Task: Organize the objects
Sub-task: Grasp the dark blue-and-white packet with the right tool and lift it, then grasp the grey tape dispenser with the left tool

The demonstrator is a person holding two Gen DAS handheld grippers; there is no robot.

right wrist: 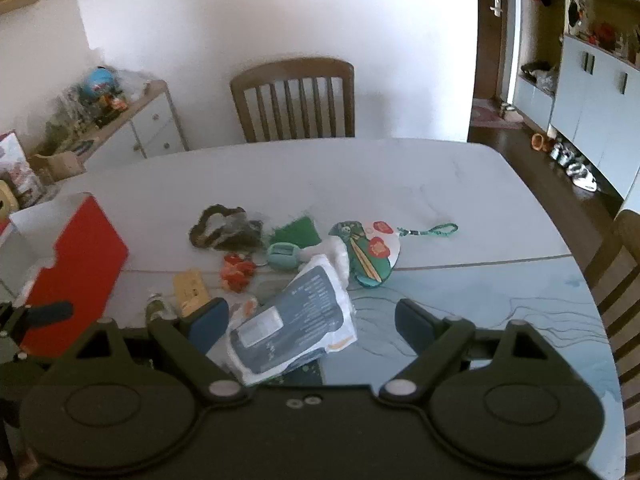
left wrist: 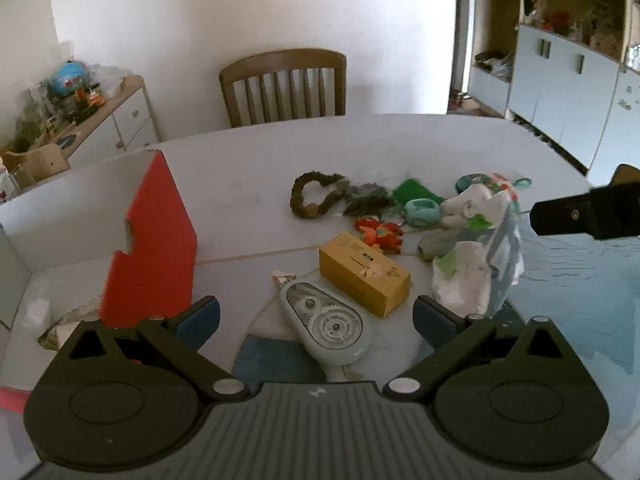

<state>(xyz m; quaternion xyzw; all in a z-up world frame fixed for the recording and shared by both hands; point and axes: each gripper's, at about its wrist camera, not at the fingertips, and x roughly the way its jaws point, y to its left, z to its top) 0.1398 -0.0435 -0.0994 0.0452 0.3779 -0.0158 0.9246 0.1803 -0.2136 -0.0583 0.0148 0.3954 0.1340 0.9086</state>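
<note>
Left gripper point(left wrist: 316, 318): wide open, empty, poised over correction-tape dispenser point(left wrist: 326, 326). Right gripper point(right wrist: 312, 322): wide open, empty, straddling plastic packet point(right wrist: 292, 320). Step: approach. Next: lower, close, carry to red box point(left wrist: 152, 240).

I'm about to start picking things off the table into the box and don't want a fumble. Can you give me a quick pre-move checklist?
1. Left gripper open: ok, nothing held.
2. Right gripper open: ok, nothing held.
3. Tape dispenser lies between the left fingers: ok.
4. White packet lined up with the right gripper: ok, nearer its left finger.
5. Box open: ok, red flap upright.
6. Room left in the box: cannot tell.
</note>
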